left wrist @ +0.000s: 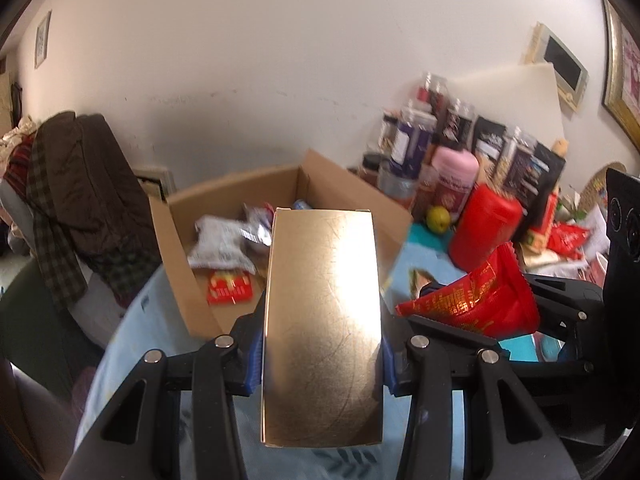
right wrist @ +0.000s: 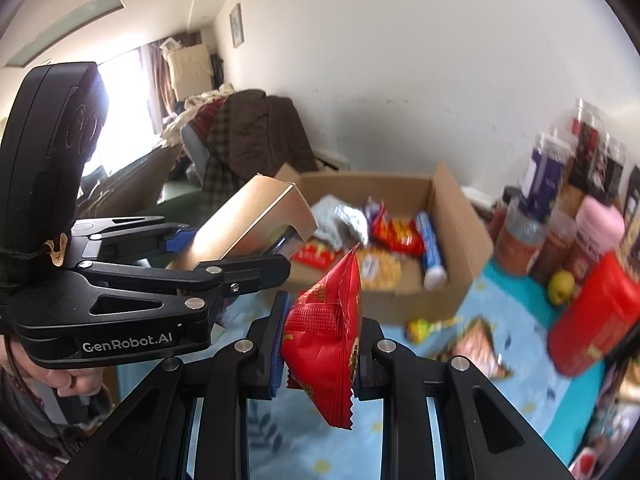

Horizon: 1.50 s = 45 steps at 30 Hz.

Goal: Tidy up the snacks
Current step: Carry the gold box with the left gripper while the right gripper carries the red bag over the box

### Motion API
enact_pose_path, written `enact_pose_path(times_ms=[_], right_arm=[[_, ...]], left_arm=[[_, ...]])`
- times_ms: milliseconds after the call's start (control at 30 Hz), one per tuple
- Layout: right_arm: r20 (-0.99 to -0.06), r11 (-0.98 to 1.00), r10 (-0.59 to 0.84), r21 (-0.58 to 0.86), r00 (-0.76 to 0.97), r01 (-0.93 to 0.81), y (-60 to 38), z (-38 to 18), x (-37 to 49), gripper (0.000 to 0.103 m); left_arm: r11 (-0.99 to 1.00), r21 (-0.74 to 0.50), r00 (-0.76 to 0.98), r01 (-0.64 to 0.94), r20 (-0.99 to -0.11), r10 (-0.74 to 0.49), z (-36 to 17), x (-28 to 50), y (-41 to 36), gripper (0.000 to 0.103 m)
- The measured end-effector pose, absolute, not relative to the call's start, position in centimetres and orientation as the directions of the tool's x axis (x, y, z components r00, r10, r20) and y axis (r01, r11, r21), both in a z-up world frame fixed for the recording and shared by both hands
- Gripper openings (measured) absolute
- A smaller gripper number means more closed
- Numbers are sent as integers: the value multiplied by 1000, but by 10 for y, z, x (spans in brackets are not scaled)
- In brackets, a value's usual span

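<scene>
Carrying both at once: left gripper [left wrist: 322, 344] clamps the gold box [left wrist: 322, 320], right gripper [right wrist: 320, 356] pinches the red packet [right wrist: 326, 336], both short of the carton [right wrist: 460, 216], so clear its near wall before dropping them.

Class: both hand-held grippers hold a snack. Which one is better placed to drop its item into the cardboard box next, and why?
Left: its gold box already reaches over the cardboard box rim. The right hand-held gripper holds its red packet short of it.
</scene>
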State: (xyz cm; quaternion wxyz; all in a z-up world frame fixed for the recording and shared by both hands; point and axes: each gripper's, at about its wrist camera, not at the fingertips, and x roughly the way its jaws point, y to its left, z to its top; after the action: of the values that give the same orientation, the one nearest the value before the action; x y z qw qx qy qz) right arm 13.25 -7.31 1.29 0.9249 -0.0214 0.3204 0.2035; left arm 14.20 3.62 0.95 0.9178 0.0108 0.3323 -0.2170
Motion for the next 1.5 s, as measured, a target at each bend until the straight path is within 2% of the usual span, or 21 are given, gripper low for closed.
enact_pose_path(times_ms=[367,667,1333,1500], right_arm=[[-550,919,352,50,757,-391,-75,38,211,25],[-544,926,346,65,764,-373,-85,38,269,25],[-692,924,317,71,648,-375,-87,-11,344,25],[-744,926,302,82,596,-368,-86,-26,357,25]], left_arm=[[918,-96,741,386,-560,-370,36,217,40,44],[938,-101,763,332,-556,-330,32,264,36,44],[956,3,685,292,-698,-207,-17,343,21,44],[960,-12,636,279,-747,-194,-34,357,21,44]])
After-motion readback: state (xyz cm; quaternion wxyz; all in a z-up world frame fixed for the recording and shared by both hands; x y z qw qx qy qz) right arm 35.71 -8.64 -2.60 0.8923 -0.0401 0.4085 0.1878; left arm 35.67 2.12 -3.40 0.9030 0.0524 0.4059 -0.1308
